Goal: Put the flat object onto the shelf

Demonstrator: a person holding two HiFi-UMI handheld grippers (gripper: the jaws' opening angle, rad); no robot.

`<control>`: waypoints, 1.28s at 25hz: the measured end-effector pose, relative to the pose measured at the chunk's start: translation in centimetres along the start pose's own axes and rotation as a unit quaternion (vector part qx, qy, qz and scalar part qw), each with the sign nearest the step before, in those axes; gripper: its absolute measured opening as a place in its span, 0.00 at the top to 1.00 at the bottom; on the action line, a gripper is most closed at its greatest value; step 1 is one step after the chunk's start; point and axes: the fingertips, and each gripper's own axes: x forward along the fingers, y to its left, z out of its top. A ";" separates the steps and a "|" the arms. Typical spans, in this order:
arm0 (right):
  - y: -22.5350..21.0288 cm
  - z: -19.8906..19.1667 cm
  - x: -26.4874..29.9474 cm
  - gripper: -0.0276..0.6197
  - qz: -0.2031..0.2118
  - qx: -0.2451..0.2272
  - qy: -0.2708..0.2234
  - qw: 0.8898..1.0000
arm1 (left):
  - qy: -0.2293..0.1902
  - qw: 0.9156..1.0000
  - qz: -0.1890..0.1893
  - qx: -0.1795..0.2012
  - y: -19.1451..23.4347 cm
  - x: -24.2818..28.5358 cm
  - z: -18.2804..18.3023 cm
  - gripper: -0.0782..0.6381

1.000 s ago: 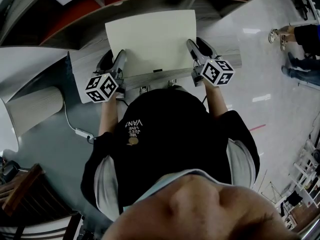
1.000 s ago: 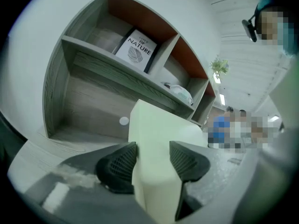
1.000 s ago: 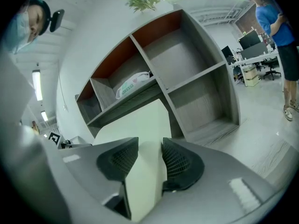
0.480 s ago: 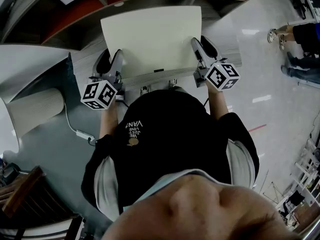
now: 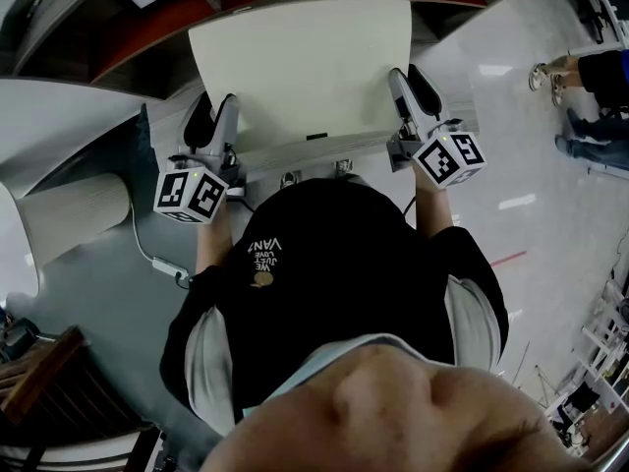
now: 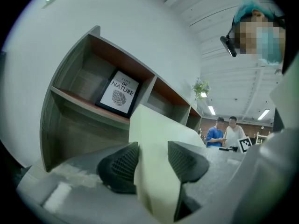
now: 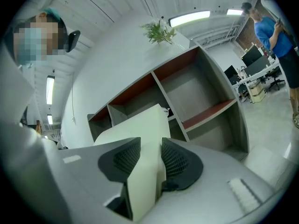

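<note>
The flat object is a pale cream board [image 5: 300, 67], held level in front of me by its two side edges. In the head view my left gripper [image 5: 212, 108] clamps its left edge and my right gripper [image 5: 412, 83] its right edge. The left gripper view shows the board [image 6: 154, 171] standing edge-on between both dark pads [image 6: 119, 164]. The right gripper view shows the board [image 7: 142, 167] squeezed between that gripper's pads [image 7: 177, 162]. Both pairs of jaws have just been closing on the board. The wooden shelf [image 5: 147, 28], with red-brown boards, lies just beyond the board's far edge.
A framed leaf print [image 6: 119, 93] leans in one shelf compartment; the compartments to the right [image 7: 205, 111] hold nothing. A potted plant [image 7: 159, 31] tops the shelf. A grey counter [image 5: 162, 165] sits below the board. Other people stand at the right [image 5: 590, 67].
Both grippers and the board have risen together, and the board's far edge now reaches up to the shelf in the head view. The grip on both edges is kept.
</note>
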 end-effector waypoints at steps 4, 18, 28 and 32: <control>1.1 1.5 0.0 0.77 0.009 -0.010 -0.021 1.000 | -0.018 1.000 -0.006 0.012 -0.3 -0.4 1.6 0.61; 4.0 7.1 -0.3 0.79 0.043 -0.033 -0.091 0.994 | -0.106 0.992 -0.022 0.060 -3.0 -1.6 8.3 0.62; 5.5 10.4 -0.6 0.80 0.064 -0.053 -0.130 0.988 | -0.152 0.985 -0.035 0.078 -4.2 -2.0 11.3 0.63; 6.2 11.8 -0.7 0.81 0.074 -0.063 -0.146 0.984 | -0.171 0.980 -0.042 0.089 -4.8 -2.2 12.7 0.63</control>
